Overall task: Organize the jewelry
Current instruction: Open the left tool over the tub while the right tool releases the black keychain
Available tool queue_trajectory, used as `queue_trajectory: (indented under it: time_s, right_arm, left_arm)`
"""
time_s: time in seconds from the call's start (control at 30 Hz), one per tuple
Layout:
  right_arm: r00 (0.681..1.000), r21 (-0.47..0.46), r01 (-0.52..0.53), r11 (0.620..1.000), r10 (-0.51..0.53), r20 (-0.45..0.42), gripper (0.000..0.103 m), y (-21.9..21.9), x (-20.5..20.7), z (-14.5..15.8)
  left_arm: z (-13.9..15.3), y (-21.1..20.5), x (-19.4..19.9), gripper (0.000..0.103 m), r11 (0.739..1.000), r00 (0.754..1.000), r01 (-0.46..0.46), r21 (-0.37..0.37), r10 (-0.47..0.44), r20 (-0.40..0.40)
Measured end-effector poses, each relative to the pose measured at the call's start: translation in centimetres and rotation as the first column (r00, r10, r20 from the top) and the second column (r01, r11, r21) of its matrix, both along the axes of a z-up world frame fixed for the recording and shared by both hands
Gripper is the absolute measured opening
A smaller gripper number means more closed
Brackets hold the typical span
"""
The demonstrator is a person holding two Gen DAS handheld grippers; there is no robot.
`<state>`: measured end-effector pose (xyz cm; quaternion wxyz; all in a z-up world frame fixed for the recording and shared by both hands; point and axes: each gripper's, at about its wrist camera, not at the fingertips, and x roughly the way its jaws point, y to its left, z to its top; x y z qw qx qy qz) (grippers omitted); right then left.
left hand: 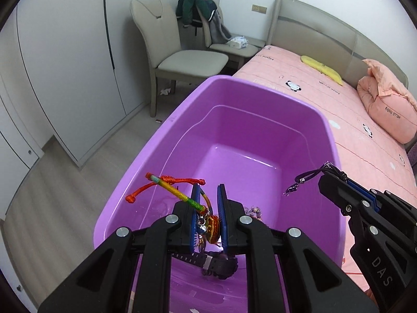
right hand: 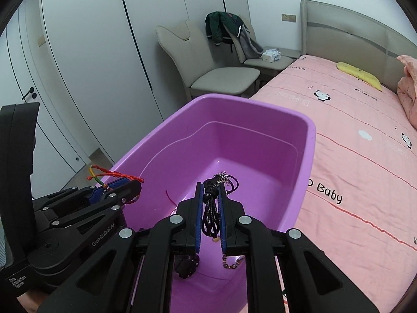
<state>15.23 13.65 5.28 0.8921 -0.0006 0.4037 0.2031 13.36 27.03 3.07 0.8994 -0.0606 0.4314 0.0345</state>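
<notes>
White wardrobe doors [left hand: 65,78] fill the left of the room, with a beige chair [left hand: 179,52] beside them and a second chair hung with a green jacket [left hand: 195,7] further right. Pink bedding covers the bed [left hand: 351,135] on the right, and a purple plastic tub [left hand: 260,135] sits at the bed's left edge, overhanging the floor.

Over the tub's near left part, the left gripper [left hand: 208,216] is pinched on a rainbow woven bracelet [left hand: 179,195]; its red cord ends stick out to the left past the tub's left rim, and an orange charm with small metal bells hangs between the blue pads. Below it, on the tub's floor near the near wall, lies a black wristwatch [left hand: 213,260]. A beaded piece shows just past the gripper's right finger, too hidden to name.

Over the tub's right side, the right gripper [right hand: 211,208] is clamped on a bundled black cord necklace [right hand: 209,208], its metal clasp and a loop poking out beyond the fingertips. A small chain [right hand: 232,262] lies on the tub floor beneath it.
</notes>
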Motion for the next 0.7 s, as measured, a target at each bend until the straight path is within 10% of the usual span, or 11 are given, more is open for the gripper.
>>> queue_trajectory:
  time_s: [0.4, 0.53, 0.7]
  right_arm:
    - [0.999, -0.027, 0.007, 1.000, -0.008, -0.041, 0.011, 1.2, 1.4, -1.4]
    - [0.999, -0.029, 0.022, 0.999, -0.023, -0.028, 0.038, 0.6, 1.1, -1.0]
    - [0.999, -0.027, 0.051, 0.998, -0.051, -0.009, 0.041, -0.4, 0.7, -0.4]
  left_arm:
    - [-1.8, 0.9, 1.0, 0.015, 1.000, 0.996, -0.030, 0.002, 0.030, -0.078]
    - [-1.7, 0.7, 1.0, 0.023, 0.999, 0.995, -0.031, 0.010, 0.032, -0.090]
    - [-0.9, 0.5, 0.3, 0.086, 0.998, 0.996, -0.062, 0.024, 0.064, -0.063]
